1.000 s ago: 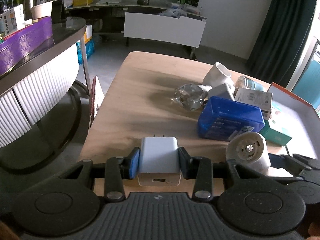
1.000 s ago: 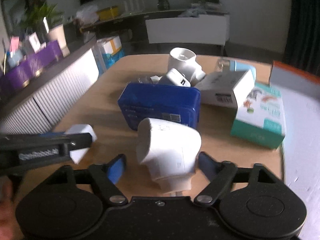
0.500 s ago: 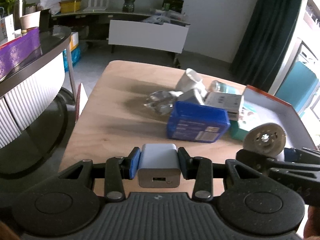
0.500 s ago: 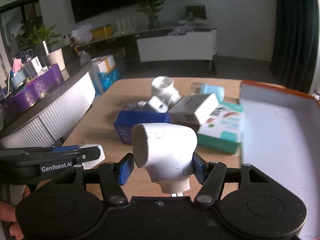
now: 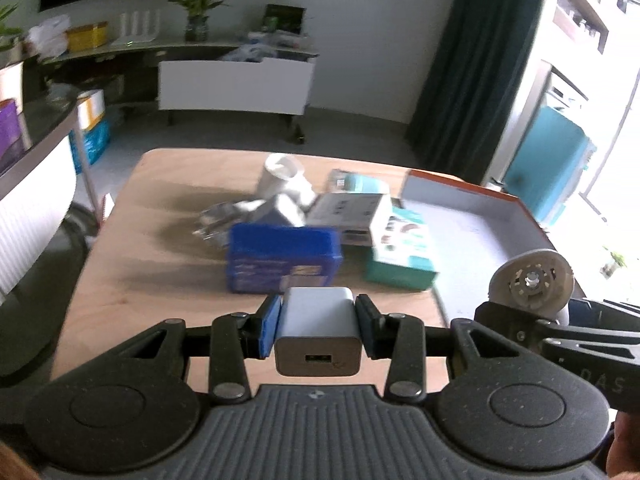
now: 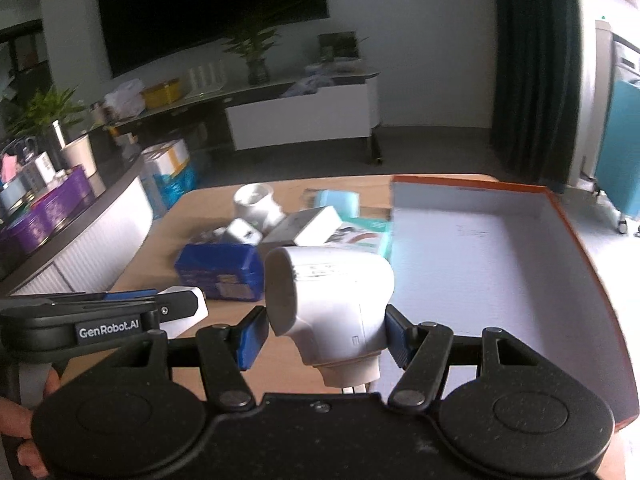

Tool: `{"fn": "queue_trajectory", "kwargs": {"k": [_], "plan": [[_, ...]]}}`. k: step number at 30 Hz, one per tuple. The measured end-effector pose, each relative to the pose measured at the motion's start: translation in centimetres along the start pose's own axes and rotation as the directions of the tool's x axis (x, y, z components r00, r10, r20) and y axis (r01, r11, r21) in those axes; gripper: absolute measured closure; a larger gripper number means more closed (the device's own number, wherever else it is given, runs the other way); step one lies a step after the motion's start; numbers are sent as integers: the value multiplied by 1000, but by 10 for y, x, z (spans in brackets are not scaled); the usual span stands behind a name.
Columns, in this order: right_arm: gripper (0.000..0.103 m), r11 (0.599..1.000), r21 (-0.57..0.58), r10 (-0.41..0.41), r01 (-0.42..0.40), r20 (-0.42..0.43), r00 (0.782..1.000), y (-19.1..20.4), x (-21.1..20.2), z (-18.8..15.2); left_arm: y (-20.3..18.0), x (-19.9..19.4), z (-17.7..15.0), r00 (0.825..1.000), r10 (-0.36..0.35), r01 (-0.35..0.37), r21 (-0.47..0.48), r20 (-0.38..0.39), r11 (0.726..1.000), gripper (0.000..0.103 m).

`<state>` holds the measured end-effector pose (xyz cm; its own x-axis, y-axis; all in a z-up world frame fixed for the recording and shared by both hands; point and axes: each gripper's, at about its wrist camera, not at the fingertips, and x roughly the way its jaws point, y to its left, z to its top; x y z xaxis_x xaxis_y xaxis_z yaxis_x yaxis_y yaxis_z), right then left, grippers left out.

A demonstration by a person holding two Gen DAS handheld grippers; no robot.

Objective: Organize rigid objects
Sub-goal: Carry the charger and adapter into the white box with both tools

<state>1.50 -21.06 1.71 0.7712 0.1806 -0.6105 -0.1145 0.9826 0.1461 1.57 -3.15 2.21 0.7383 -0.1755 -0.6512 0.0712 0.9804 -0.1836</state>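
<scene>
My left gripper is shut on a white USB charger block, held above the near edge of the wooden table. My right gripper is shut on a white elbow-shaped device, held above the table beside the orange-rimmed box lid. The device's round end also shows in the left wrist view. The left gripper with the charger shows at the left of the right wrist view.
A pile lies mid-table: a blue box, a teal box, a white carton, a white pipe tee and a shiny wrapped item. A curved counter stands at the left.
Both grippers have lifted with their objects and swung right toward the orange-rimmed box lid. The right gripper closed on the white device about a second ago.
</scene>
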Motion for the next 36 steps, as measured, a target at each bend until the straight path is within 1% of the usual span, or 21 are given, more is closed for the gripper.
{"fn": "queue_trajectory", "kwargs": {"k": [8, 16, 23, 27, 36], "plan": [[29, 995, 63, -83, 81, 32, 996, -41, -14, 5, -42, 10, 8, 997, -71, 72, 60, -4, 996, 62], [29, 988, 87, -132, 128, 43, 990, -70, -14, 13, -78, 29, 21, 993, -115, 116, 103, -11, 988, 62], [29, 985, 92, -152, 147, 52, 987, -99, -4, 31, -101, 46, 34, 991, -136, 137, 127, -12, 982, 62], [29, 986, 92, -147, 142, 61, 987, -115, 6, 43, -112, 57, 41, 989, -146, 147, 129, -21, 981, 62], [29, 984, 110, -148, 141, 59, 987, -145, 25, 63, -137, 78, 58, 989, -144, 147, 155, -30, 977, 62]]}}
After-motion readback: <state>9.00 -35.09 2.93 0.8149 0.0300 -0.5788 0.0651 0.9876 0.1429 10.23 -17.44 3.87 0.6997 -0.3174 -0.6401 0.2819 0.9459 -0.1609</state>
